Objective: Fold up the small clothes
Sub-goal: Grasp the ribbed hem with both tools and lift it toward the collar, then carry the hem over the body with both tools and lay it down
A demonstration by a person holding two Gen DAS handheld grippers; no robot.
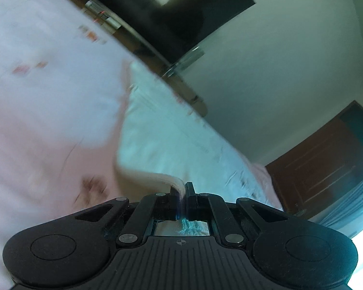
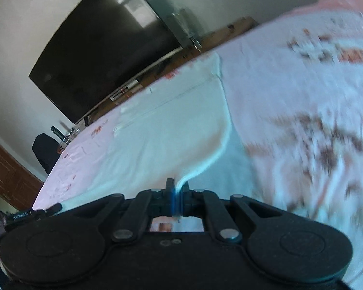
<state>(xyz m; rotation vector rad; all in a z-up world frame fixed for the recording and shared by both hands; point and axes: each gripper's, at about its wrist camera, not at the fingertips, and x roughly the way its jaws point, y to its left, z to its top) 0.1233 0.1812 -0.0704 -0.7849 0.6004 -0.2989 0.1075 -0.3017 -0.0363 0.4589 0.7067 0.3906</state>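
Both wrist views are smeared by motion blur, so the print on the pink garment shows only as reddish-brown smudges and its outline cannot be traced. It is cut off at the left edge of the left wrist view and at the right edge of the right wrist view, so its full shape and which end is the neck stay unclear.

The left tongs are pinched nearly closed on a pale pink hem of the garment, which curls up and over the left jaw. The right tongs are likewise pinched nearly closed on a whitish fold of the same cloth, which rises in a ridge from the jaws.

The garment lies spread on a bed with a pale, pink-printed sheet, stretched between the two tongs; its visible length runs from the near jaws toward the far edge of the bed. Beyond the bed, a dark television stands against the far wall.
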